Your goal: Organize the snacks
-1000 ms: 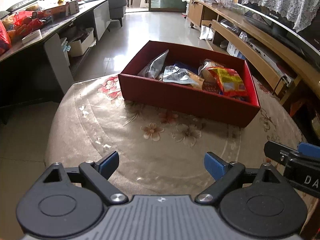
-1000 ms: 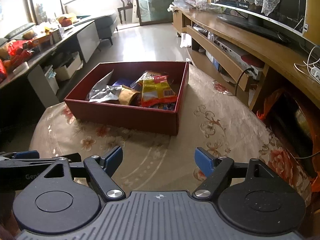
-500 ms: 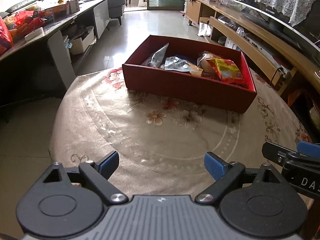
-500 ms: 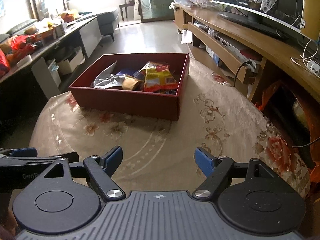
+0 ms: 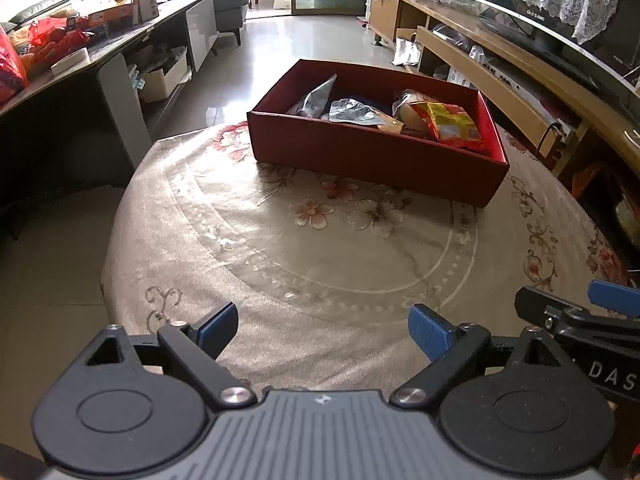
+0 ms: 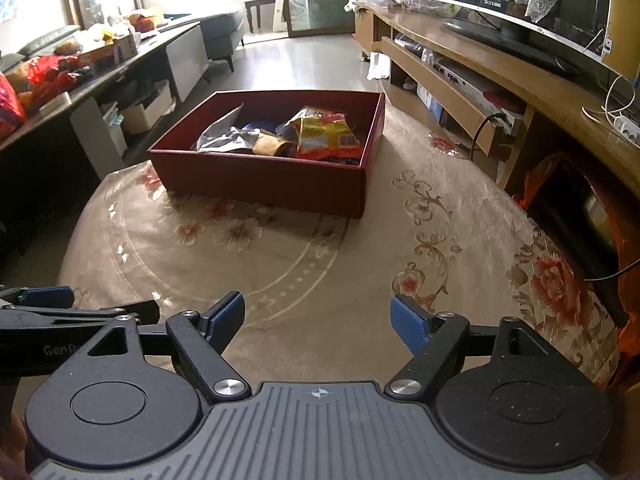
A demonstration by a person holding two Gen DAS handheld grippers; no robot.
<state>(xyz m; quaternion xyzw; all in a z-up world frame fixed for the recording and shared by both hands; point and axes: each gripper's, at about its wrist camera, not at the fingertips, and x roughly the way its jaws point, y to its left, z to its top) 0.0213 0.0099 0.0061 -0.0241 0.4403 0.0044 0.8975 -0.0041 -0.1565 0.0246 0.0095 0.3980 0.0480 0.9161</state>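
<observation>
A dark red box (image 5: pixel 372 160) stands at the far side of a round table with a beige flowered cloth (image 5: pixel 320 248). It holds several snack packs, among them a silver pouch (image 5: pixel 316 98) and a yellow-red bag (image 5: pixel 450 124). The box (image 6: pixel 264 176), the silver pouch (image 6: pixel 224 136) and the yellow-red bag (image 6: pixel 326 136) also show in the right wrist view. My left gripper (image 5: pixel 322 330) is open and empty near the table's front edge. My right gripper (image 6: pixel 318 316) is open and empty beside it, to the right.
A long dark counter (image 5: pixel 92 52) with red bags and boxes runs along the left. A wooden TV stand (image 6: pixel 500 76) with a TV (image 6: pixel 520 4) runs along the right. Tiled floor (image 5: pixel 288 44) lies beyond the table.
Both grippers have drawn back from the box toward the table's front edge; the box looks farther away. Both stay open and empty.
</observation>
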